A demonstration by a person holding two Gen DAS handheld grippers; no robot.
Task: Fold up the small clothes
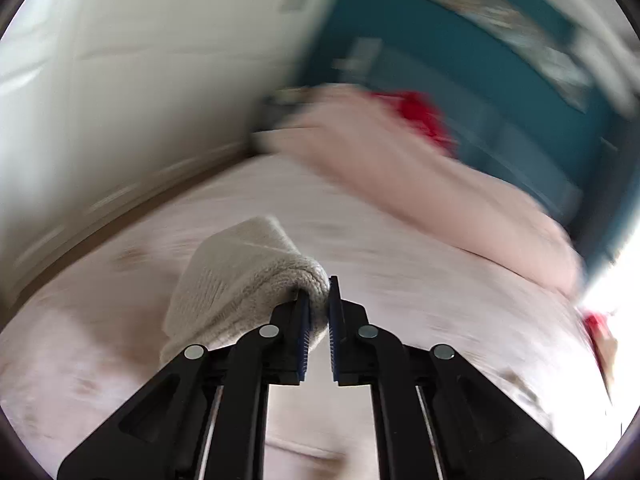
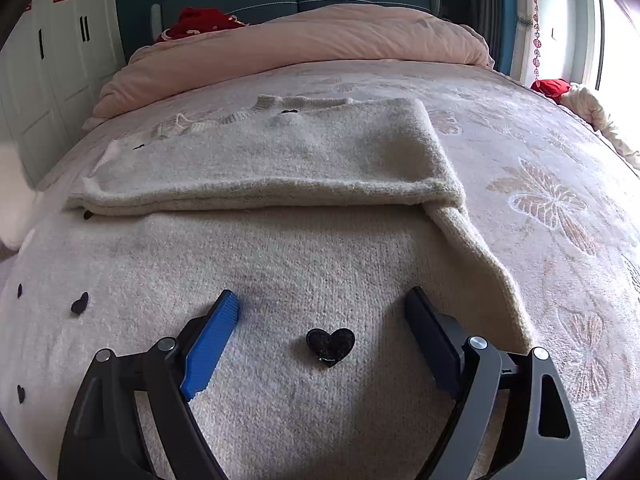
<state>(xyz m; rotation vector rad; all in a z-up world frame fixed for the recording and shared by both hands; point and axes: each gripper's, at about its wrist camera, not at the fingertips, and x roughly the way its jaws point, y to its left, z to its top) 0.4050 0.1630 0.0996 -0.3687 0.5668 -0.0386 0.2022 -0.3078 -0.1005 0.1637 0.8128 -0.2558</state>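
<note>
Left wrist view: wardrobe (image 1: 120,92), headboard (image 1: 460,64) and quilt (image 1: 420,184) smeared by motion blur; the knit sweater (image 1: 240,280) hides the left finger's tip. Right wrist view: sweater cut off by the lower edge; red cloth (image 2: 196,24) partly hidden behind the quilt.

The left gripper (image 1: 319,300) tilts moderately downward, its black arms converging from the near corners of its own view. Its blue-padded jaws stand almost together and pinch a fold of cream knit sweater (image 1: 240,276), which hangs over the left finger. The right gripper (image 2: 320,300) points more steeply down, jaws spread wide with nothing between the pads. Its left pad shows bright blue and ribbed; the right finger is seen from its dark side.
</note>
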